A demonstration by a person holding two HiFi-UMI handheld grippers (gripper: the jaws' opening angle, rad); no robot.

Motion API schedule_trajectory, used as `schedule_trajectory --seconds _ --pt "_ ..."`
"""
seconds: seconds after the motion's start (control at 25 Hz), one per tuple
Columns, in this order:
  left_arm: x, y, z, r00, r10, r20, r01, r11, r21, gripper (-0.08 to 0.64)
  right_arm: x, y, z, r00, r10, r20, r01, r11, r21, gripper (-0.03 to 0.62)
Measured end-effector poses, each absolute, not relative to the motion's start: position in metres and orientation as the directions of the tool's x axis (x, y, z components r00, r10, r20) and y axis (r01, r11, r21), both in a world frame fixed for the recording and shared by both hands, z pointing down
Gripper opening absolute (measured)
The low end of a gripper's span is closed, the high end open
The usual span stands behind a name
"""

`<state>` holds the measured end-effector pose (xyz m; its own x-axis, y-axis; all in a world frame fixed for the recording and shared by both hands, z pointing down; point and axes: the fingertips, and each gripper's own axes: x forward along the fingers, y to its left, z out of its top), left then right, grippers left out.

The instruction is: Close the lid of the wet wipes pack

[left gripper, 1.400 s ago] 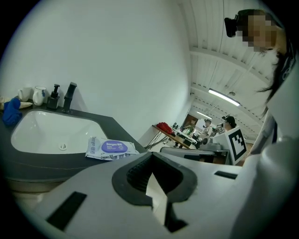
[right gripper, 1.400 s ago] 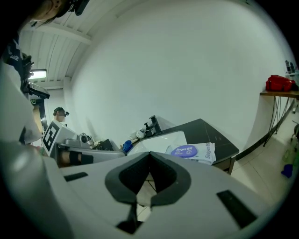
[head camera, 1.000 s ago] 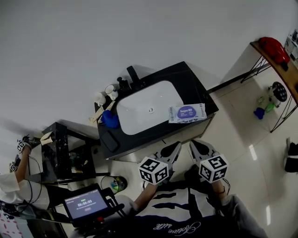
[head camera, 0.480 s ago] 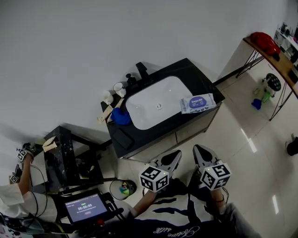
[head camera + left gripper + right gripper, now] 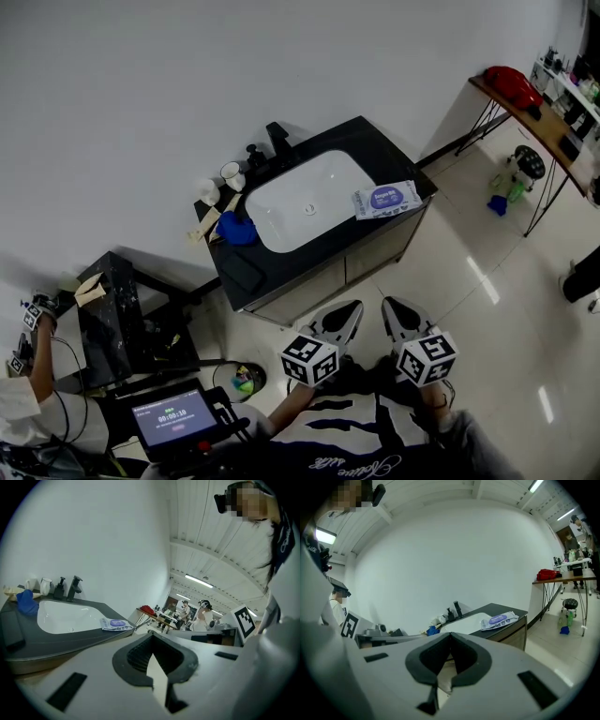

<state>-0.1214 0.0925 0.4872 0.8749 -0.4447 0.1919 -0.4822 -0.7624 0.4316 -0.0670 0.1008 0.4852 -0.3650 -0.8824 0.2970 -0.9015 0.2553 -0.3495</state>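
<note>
The wet wipes pack (image 5: 385, 199) is white with a purple oval label and lies flat on the right end of the black sink counter (image 5: 394, 155). From this distance I cannot tell how its lid stands. It also shows small in the left gripper view (image 5: 114, 623) and the right gripper view (image 5: 499, 619). My left gripper (image 5: 354, 307) and right gripper (image 5: 390, 305) hang side by side over the floor, well short of the counter. Both are shut with nothing held; the jaw tips meet in the left gripper (image 5: 151, 636) and right gripper (image 5: 450, 634) views.
A white basin (image 5: 305, 202) fills the counter, with a black faucet (image 5: 277, 139), cups (image 5: 230, 172) and a blue cloth (image 5: 236, 230) at its left. A low black stand (image 5: 112, 319), a timer tablet (image 5: 172, 412) and a seated person (image 5: 28, 394) are at left. A shelf table with a red bag (image 5: 511, 84) stands at right.
The head view has shifted, so the sink counter and pack now sit a little higher and farther. Both grippers have stayed low in front of the body, still shut.
</note>
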Motion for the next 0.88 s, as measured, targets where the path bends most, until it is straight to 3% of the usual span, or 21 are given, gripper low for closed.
schedule_trajectory --seconds 0.88 --pt "-0.087 0.132 0.477 0.846 -0.498 0.191 -0.529 -0.737 0.421 0.001 -0.035 0.145 0.478 -0.426 -0.860 0.282 -0.878 0.317 -0.360 -0.005"
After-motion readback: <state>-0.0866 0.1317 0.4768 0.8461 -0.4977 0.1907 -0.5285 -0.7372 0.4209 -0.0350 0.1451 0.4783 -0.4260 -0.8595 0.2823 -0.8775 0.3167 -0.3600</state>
